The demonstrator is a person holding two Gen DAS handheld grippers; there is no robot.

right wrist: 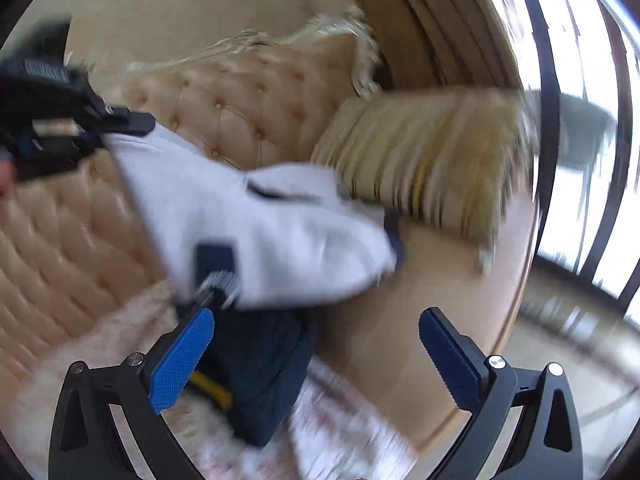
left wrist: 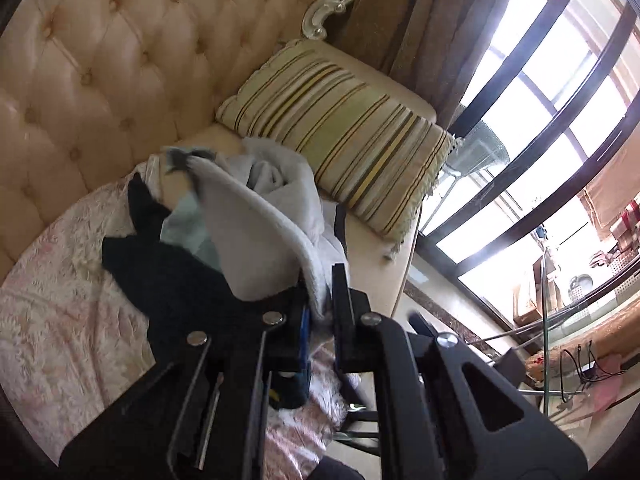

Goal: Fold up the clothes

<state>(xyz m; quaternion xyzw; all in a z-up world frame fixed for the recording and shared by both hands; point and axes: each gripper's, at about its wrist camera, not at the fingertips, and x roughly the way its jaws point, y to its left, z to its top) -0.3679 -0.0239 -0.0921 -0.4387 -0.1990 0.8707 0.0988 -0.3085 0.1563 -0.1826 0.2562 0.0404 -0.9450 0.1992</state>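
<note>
Left gripper (left wrist: 320, 300) pinches the white garment (left wrist: 256, 216) aloft, exposing an edge; right gripper (right wrist: 316, 344) hangs spread wide, empty.

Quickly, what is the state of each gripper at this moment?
Left gripper: closed on the white garment, lifting it.
Right gripper: open, holding nothing.

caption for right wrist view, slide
Right gripper open below a white garment held up by the left gripper.
</note>
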